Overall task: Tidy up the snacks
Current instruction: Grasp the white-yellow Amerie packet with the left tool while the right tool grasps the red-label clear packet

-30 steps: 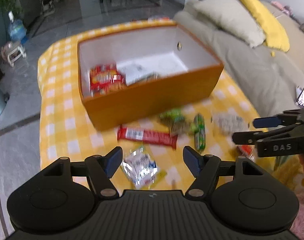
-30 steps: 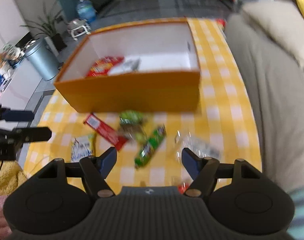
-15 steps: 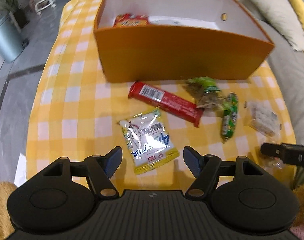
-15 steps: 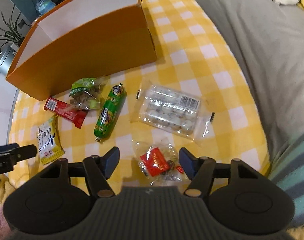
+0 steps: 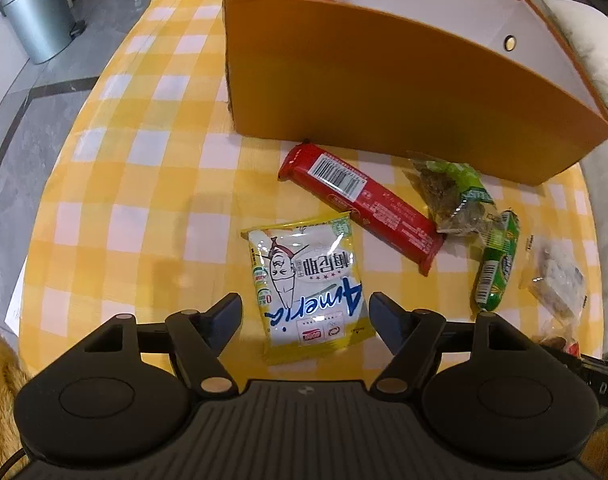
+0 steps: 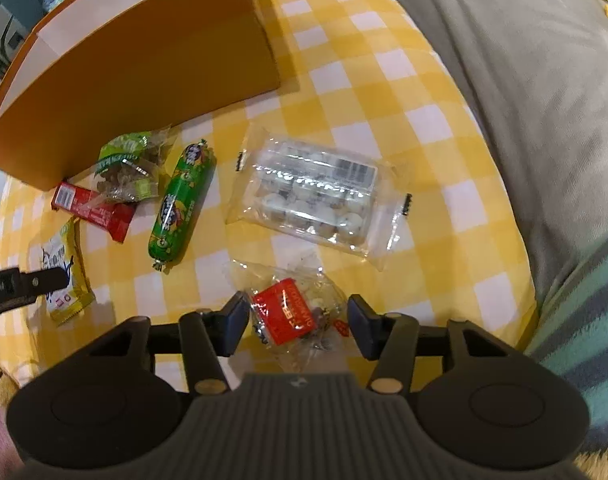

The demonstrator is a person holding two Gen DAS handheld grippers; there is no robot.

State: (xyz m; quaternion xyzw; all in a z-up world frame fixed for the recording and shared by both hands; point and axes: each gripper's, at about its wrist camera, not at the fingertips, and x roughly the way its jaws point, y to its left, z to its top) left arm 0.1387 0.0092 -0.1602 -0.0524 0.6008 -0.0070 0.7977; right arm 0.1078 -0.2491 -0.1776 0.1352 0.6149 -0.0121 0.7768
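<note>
The left gripper (image 5: pixel 306 314) is pointed steeply down at the table with its jaws wide and opening; the near end of a white-and-yellow snack packet (image 5: pixel 310 286) lies between the fingers, and no pad is seen pressing on it. The right gripper (image 6: pixel 298 320) is likewise aimed downward, its jaws closing around a small clear packet with a red label (image 6: pixel 292 312); the left pad sits at the wrapper's edge, while a gap is seen at the right pad. Beyond the left gripper, a red bar (image 5: pixel 360 206) is laid diagonally, its far end close to the orange box (image 5: pixel 384 80). To the right of the bar a green-topped clear bag (image 5: pixel 452 196) rests on its end, and a green sausage-shaped snack (image 5: pixel 496 264) lies beside that. Farther right, a clear tray pack of pale sweets (image 6: pixel 312 198) is seen flat on the yellow checked tablecloth (image 5: pixel 144 184). A red wrapper shows inside the box at its far wall.
</note>
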